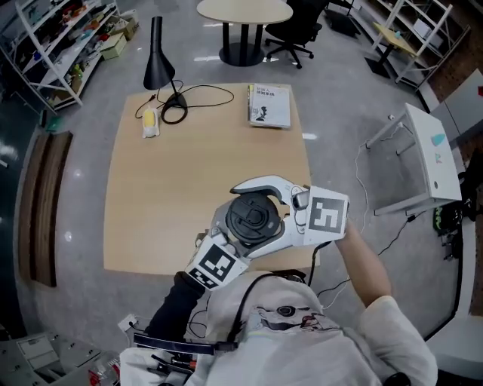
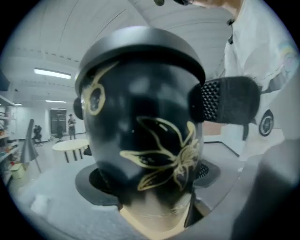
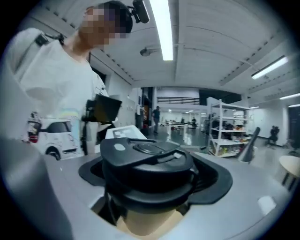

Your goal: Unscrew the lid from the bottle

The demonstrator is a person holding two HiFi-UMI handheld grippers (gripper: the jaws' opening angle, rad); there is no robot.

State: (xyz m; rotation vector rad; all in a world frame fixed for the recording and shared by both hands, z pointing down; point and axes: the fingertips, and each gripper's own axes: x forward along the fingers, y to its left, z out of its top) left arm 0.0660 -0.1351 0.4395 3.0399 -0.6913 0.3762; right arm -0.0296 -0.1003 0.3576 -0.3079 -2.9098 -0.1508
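A black bottle point(image 2: 140, 136) with a gold flower pattern is held up over the near edge of the wooden table point(image 1: 151, 211). My left gripper point(image 2: 150, 176) is shut on its body, which fills the left gripper view. The black lid point(image 3: 145, 159) sits on top of the bottle, and my right gripper point(image 3: 147, 180) is shut on it from the right. One of the right gripper's black pads point(image 2: 229, 101) presses against the bottle's upper right side. From above, the lid point(image 1: 253, 219) shows round, ringed by the white jaws of the left gripper point(image 1: 240, 230) and right gripper point(image 1: 266, 211).
A black desk lamp point(image 1: 158, 64) with its cable, a yellowish packet point(image 1: 150, 122) and a booklet point(image 1: 269, 105) lie at the table's far side. Shelving stands at the far left, a round table point(image 1: 243, 10) behind, and a white side table point(image 1: 430, 158) to the right.
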